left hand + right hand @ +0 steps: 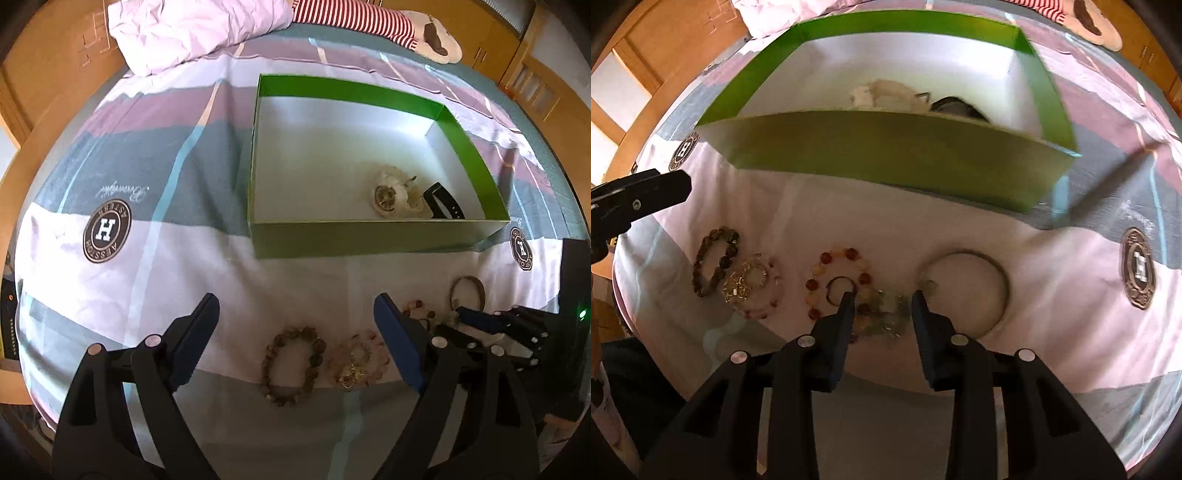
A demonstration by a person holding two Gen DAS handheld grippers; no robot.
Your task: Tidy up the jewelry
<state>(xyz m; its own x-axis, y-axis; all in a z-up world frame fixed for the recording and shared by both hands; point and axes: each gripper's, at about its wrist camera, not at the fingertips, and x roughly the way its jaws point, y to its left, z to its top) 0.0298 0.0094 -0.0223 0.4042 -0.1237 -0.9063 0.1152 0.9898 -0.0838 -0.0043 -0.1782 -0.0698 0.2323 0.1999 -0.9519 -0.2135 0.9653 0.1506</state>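
On the bed, spread with a pink, grey and white striped sheet point(110, 295), sits an open green box point(369, 236) with a white inside. In its near right corner lie a pale cream piece with a round gold centre point(386, 195) and a black strap point(441, 205), just beside each other. In front of the box, on the white band of the sheet, the loose jewelry lies in a row. Farthest left is a brown bead bracelet point(714, 266), and touching it is a pale pink bead bracelet with a gold charm point(753, 286). Next comes an amber and red bead bracelet point(836, 284) with a small dark ring point(840, 290) lying inside it, then a heap of pale green beads point(890, 314), then a thin metal bangle point(967, 291) on the right. The right claw point(882, 299) is down at the sheet, its fingers partly spread on either side of the green heap, the left fingertip over the small ring; it has hold of nothing that I can see. The left claw point(295, 306) hangs above the brown and pink bracelets, spread wide and empty. At the head of the bed lie a crumpled pink quilt point(192, 29) and a red-and-white striped soft toy point(369, 18).
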